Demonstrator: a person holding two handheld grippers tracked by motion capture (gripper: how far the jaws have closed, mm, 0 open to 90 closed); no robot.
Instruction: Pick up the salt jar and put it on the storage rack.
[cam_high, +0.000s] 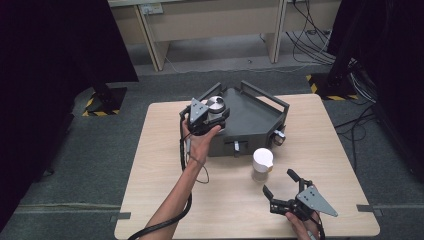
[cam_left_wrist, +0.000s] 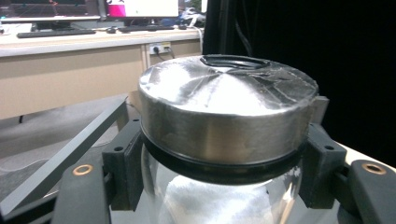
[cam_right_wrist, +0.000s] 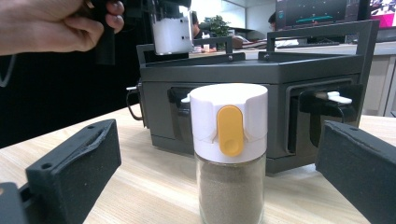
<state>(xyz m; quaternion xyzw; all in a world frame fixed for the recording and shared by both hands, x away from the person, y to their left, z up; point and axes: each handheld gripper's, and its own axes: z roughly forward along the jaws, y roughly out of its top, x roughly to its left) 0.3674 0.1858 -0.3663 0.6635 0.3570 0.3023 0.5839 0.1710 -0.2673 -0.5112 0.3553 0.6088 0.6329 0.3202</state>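
Left gripper (cam_high: 216, 119) clamps the steel-lidded jar (cam_high: 216, 105); spice jar (cam_high: 262, 164) sits at 11 o'clock from the open right gripper (cam_high: 279, 184)

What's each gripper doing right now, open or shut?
Left gripper: closed on the metal-lidded jar, held over the grey tray.
Right gripper: open, holding nothing; the white-capped spice jar stands between its jaws, untouched.

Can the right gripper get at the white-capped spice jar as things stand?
Probably yes. The right gripper stands open and faces the spice jar, which stands upright on bare table between the jaws' line of approach. Nothing lies between them; the dark tray sits behind the jar, apart from it.
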